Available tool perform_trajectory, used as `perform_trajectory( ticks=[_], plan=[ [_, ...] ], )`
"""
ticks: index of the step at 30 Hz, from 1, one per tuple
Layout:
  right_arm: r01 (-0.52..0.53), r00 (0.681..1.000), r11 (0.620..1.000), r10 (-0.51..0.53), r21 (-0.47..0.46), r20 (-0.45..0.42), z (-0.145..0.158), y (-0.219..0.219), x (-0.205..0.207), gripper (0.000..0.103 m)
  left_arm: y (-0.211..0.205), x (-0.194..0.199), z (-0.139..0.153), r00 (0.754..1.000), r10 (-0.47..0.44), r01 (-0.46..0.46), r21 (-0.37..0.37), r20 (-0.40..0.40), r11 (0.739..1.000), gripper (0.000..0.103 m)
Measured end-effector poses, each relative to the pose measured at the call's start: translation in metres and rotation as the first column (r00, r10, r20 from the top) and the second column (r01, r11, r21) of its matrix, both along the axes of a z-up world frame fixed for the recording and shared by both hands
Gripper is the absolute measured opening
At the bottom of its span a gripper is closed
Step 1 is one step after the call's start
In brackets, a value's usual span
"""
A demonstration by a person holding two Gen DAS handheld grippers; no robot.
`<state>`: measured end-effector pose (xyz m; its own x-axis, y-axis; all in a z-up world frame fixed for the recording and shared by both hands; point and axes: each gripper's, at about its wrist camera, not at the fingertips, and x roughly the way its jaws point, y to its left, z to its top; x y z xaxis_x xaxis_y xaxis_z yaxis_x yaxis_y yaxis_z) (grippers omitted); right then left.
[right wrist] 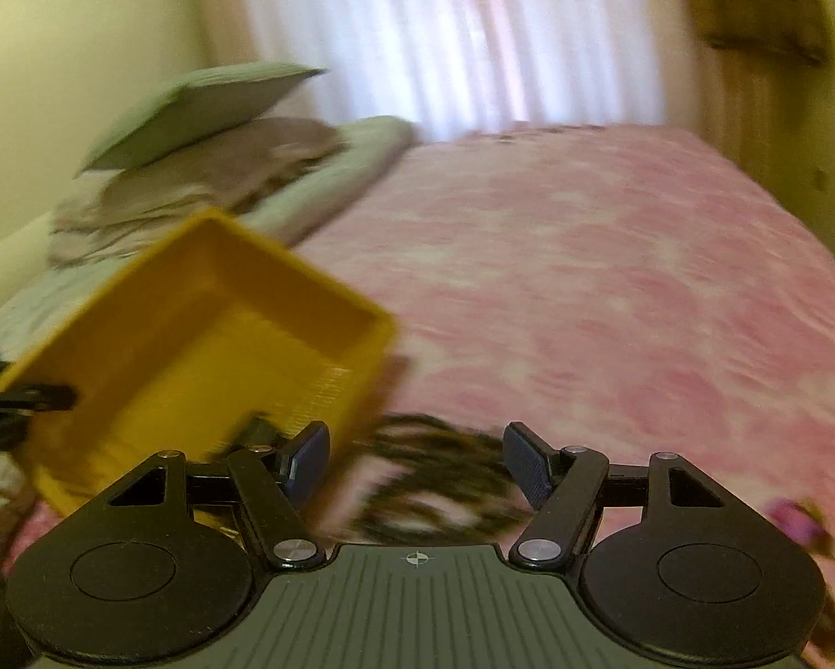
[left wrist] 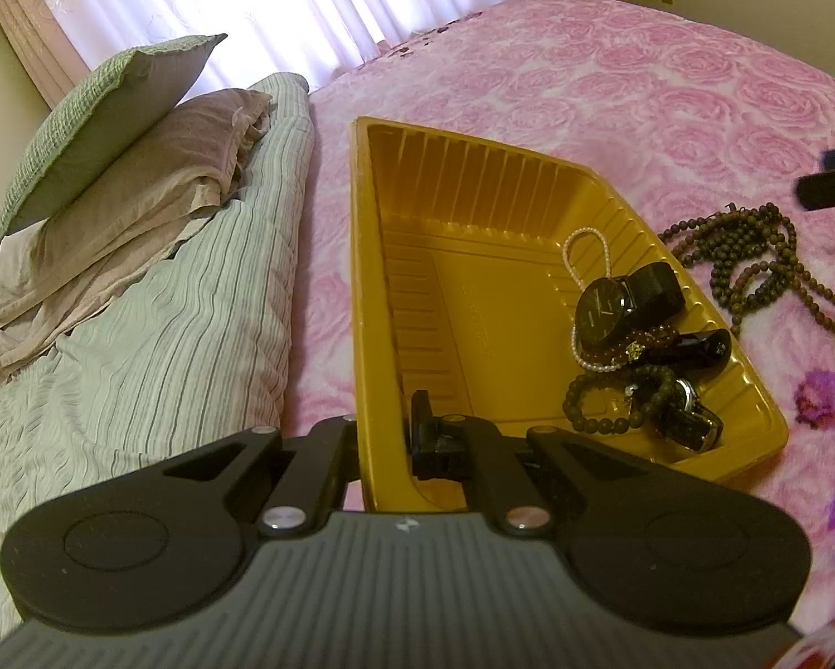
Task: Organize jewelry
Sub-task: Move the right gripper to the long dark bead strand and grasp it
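A yellow plastic tray (left wrist: 362, 223) lies on the pink rose bedspread (left wrist: 640, 83). My left gripper (left wrist: 387, 429) is shut on the tray's near wall, one finger inside and one outside. In the tray's right corner lie a black watch (left wrist: 612, 306), a pearl bracelet (left wrist: 585, 256), a brown bead bracelet (left wrist: 612, 396) and a second watch (left wrist: 690, 418). A dark bead necklace (left wrist: 763, 256) lies on the bed just right of the tray. In the blurred right wrist view my right gripper (right wrist: 417, 463) is open above that necklace (right wrist: 434, 479), right of the tray (right wrist: 284, 262).
A green pillow (left wrist: 111, 128) and a beige pillow (left wrist: 139, 206) are stacked on a striped quilt (left wrist: 166, 334) left of the tray. White curtains (left wrist: 250, 0) hang behind the bed. A purple flower print (left wrist: 824, 396) marks the bedspread at the right.
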<state>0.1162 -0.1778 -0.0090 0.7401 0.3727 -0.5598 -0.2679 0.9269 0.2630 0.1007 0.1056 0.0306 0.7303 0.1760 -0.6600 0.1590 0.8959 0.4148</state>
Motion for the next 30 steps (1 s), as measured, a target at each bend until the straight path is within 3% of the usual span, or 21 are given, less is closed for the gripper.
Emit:
perform_trajectory(
  ticks=[5,8,15,17,26,30],
  plan=[
    [0.112,0.991,0.994,-0.112,-0.008,-0.070,-0.020,-0.040,-0.008,0.069,0.000,0.000,0.000,1.000,0.001,-0.001,0.002,0.000,1.000,0.004],
    [0.119,0.989,0.993,-0.119,-0.016,-0.088,-0.029,-0.048,-0.018,0.067,0.000,0.000,0.000,1.000,0.001,-0.001,0.002,0.000,1.000,0.004],
    [-0.017,0.994,0.999,0.012,-0.047,-0.109,-0.040,-0.023,-0.025,0.024,0.001,0.000,0.000,1.000,0.001,-0.001,0.002,0.000,1.000,0.004],
    [-0.063,0.993,0.995,0.055,-0.072,-0.106,-0.042,-0.010,-0.025,0.018,0.001,0.000,0.000,1.000,0.001,-0.001,0.002,-0.001,1.000,0.004],
    [-0.161,0.984,0.954,0.137,-0.254,-0.111,-0.057,0.028,-0.016,0.009,0.001,-0.001,-0.001,1.000,0.003,-0.003,0.000,-0.002,1.000,0.004],
    [-0.158,0.985,0.958,0.135,-0.241,-0.108,-0.047,0.024,-0.016,0.006,0.003,-0.002,-0.002,1.000,0.007,-0.007,-0.003,-0.005,1.000,0.004]
  ],
)
